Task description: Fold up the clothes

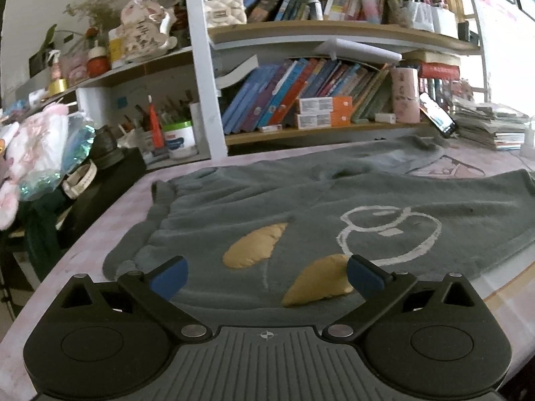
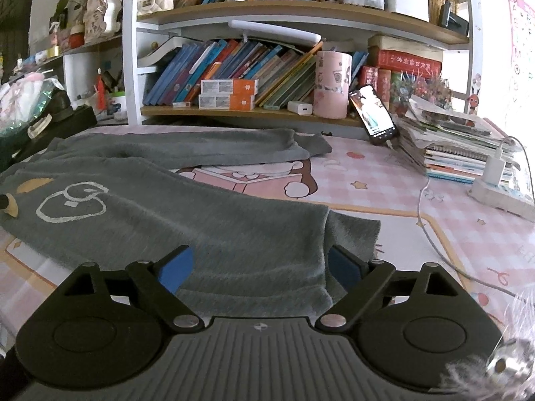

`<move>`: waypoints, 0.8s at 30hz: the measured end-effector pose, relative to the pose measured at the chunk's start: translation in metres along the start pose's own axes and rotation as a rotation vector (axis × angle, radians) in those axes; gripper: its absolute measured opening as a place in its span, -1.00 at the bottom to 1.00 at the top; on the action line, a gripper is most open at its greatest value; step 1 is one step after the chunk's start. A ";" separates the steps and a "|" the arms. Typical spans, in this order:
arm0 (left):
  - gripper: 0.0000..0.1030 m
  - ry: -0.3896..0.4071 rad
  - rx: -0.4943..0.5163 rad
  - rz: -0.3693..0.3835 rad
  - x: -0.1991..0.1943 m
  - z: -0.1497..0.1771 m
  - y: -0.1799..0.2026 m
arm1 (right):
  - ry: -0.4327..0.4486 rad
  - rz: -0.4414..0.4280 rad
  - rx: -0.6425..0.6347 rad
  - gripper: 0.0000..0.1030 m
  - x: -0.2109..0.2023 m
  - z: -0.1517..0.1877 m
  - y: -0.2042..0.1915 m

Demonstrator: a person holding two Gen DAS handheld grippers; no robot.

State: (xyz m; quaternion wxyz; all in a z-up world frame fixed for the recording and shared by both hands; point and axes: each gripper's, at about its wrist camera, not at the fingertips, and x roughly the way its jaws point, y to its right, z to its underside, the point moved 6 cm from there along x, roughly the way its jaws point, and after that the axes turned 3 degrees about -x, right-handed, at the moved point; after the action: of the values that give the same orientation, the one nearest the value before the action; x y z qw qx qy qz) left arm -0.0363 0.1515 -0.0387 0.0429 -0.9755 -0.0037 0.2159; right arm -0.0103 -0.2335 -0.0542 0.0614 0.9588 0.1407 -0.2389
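Sweater (image 1: 301, 207), grey fleece, spread flat on a pink cartoon-print table cover (image 2: 418, 200); front shows a white outlined figure (image 1: 388, 234) and two tan patches (image 1: 254, 245). One sleeve (image 2: 207, 148) stretches toward the bookshelf; a cuffed end (image 2: 354, 234) lies near the right gripper.

Writing: none readable on the sweater. Two orange-and-white boxes (image 2: 229, 95) stacked on the lower shelf carry print too small to make out. A red box (image 2: 406, 61) bears gold characters, not legible. A poster (image 2: 521, 43) at the far right shows large letters, blurred by glare. A phone (image 2: 372, 113) leans against a stack of magazines (image 2: 461, 147), screen lit.

Left gripper (image 1: 265, 275): held low over the near hem of the sweater, pointing toward the shelf, blue-padded fingers (image 1: 169, 279) spread wide, gripping nothing; one tan patch sits between the tips.

Right gripper (image 2: 260, 270): held low and level over the sweater's right portion, fingers (image 2: 344, 269) spread wide, nothing between them but the cloth lying beneath.

White charger cable (image 2: 431, 230) trails across the cover, right of the sweater.
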 end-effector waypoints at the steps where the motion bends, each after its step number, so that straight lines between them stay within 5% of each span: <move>1: 0.99 0.001 -0.001 0.005 0.000 0.000 0.001 | -0.001 -0.002 0.000 0.73 0.000 0.001 -0.001; 24: 1.00 0.020 0.037 0.072 0.002 -0.011 0.030 | -0.022 -0.055 -0.036 0.82 0.011 0.006 -0.022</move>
State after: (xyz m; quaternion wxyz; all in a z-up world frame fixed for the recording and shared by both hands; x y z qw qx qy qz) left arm -0.0302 0.1203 -0.0324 0.0531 -0.9761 0.0360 0.2077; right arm -0.0101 -0.2108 -0.0658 0.0736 0.9506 0.1707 -0.2485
